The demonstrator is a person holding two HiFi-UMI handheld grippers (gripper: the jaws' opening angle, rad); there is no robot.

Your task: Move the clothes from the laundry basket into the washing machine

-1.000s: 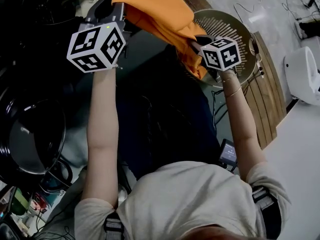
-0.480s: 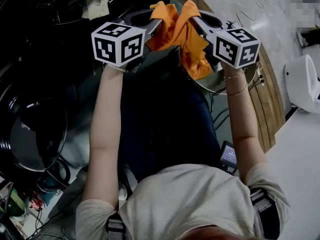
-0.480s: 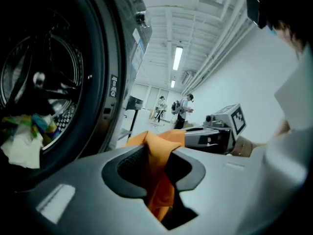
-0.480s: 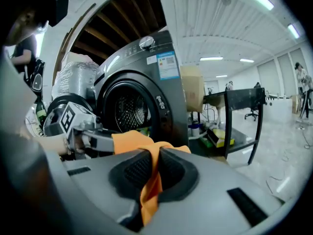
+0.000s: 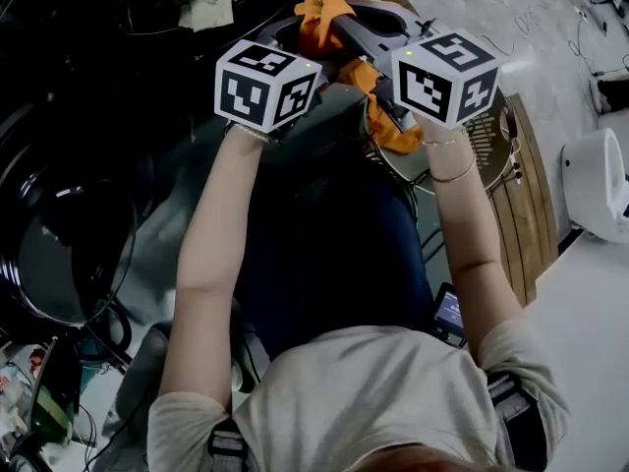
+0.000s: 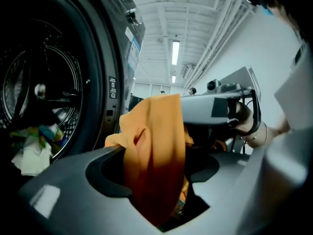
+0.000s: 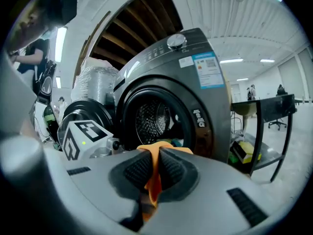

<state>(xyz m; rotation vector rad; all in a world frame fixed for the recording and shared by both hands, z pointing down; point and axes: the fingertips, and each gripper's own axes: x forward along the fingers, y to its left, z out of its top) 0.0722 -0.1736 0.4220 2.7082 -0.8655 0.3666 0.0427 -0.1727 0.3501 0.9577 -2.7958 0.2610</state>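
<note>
An orange garment (image 5: 329, 13) hangs bunched between my two grippers, in front of the washing machine (image 7: 195, 82). My right gripper (image 5: 346, 23) is shut on it: in the right gripper view the pads pinch a fold of the orange cloth (image 7: 152, 180). My left gripper (image 5: 297, 29) has its jaws opening. They stand wide apart, with the orange cloth (image 6: 156, 151) draped loosely between them and neither pad pressing it. The drum (image 6: 44, 92) lies just left of the left gripper and holds several clothes (image 6: 29, 146). The round laundry basket (image 5: 486, 136) sits below my right hand.
The machine's open round door (image 5: 59, 254) is at the left of the head view. A white appliance (image 5: 595, 180) stands at the right, past a wooden board (image 5: 531, 185). A dark table with a chair (image 7: 274, 116) is to the machine's right.
Both grippers have risen and drawn together toward the drum, carrying the orange garment. The spread cloth is now bunched up. The left jaws have let go and opened wide.
</note>
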